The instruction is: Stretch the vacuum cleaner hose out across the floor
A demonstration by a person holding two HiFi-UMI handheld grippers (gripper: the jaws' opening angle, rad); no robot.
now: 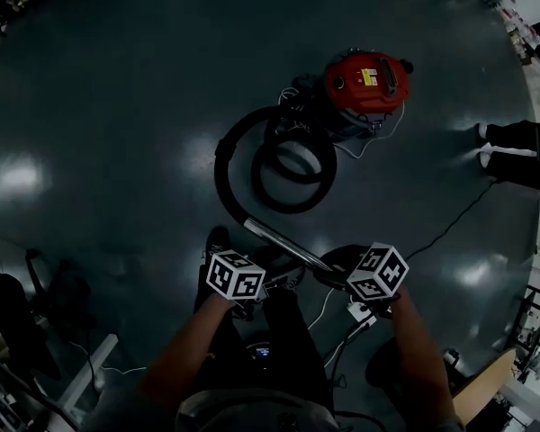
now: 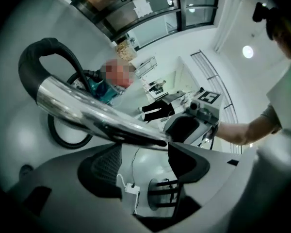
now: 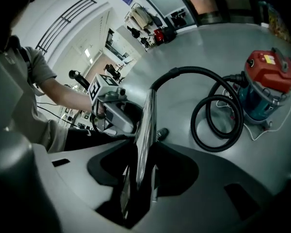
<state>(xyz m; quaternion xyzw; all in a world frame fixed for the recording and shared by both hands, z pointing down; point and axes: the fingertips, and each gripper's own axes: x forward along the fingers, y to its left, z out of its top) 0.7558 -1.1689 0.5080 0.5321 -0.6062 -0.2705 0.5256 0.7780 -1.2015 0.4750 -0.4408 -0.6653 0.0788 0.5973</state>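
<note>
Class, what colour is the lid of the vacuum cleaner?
Red. The lid sits over a blue-green drum and shows best in the right gripper view.

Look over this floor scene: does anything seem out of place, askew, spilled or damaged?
Nothing looks spilled or damaged. The hose lies coiled in loops beside the vacuum, not stretched out, and a thin white cord trails loose on the floor around it.

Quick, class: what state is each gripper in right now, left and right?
Left gripper: open; the metal wand crosses at its tips, not clamped.
Right gripper: closed on the metal wand.
</note>
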